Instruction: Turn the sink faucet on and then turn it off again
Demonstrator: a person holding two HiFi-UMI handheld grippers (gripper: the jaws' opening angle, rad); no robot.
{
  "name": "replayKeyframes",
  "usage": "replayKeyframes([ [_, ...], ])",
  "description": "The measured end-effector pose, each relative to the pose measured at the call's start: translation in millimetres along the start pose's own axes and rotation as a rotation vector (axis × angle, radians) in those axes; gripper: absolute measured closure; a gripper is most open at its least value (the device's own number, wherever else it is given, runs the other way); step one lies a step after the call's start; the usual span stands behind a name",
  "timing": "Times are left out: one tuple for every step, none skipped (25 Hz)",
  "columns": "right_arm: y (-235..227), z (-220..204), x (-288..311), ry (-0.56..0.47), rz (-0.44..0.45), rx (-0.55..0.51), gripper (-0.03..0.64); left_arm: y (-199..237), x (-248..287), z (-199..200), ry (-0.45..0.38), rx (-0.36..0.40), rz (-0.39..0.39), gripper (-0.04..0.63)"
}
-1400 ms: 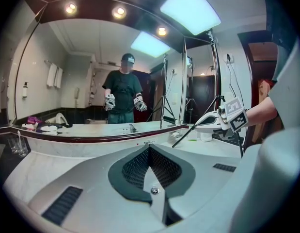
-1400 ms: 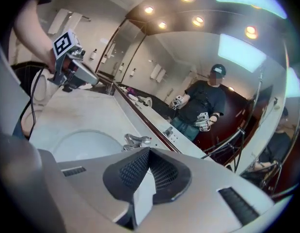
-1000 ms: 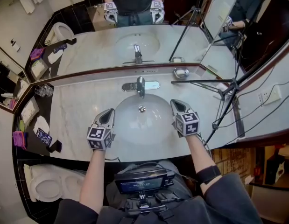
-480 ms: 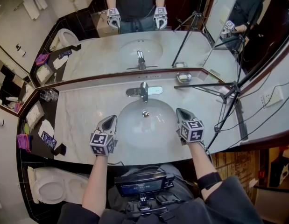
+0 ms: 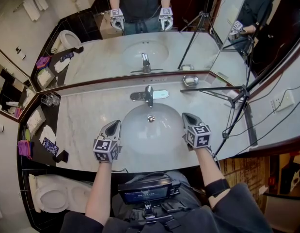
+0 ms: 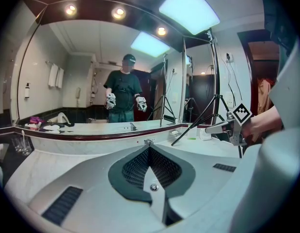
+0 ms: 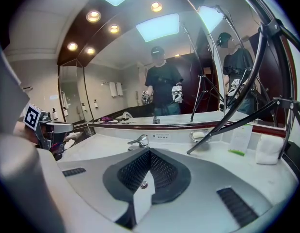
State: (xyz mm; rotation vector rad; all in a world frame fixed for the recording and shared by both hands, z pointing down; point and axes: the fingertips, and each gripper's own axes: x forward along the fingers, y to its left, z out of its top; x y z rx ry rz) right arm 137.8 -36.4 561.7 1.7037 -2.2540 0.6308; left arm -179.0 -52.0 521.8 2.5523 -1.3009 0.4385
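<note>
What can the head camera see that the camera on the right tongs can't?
Only the head view shows the toilet, the sink's drain and a small screen at the person's chest. Only the right gripper view shows the ceiling lights. Both show the faucet, the soap dish and the right tongs, which are shut with nothing in them.

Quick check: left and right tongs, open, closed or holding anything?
Left tongs: closed, holding nothing.
Right tongs: closed, holding nothing.
</note>
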Motion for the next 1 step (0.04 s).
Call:
replayKeyframes([
  [0.2, 0.0, 0.6, 0.001, 0.002, -0.003, 0.603, 0.2, 0.3, -0.2, 0.001, -0.001, 0.0, 0.592],
])
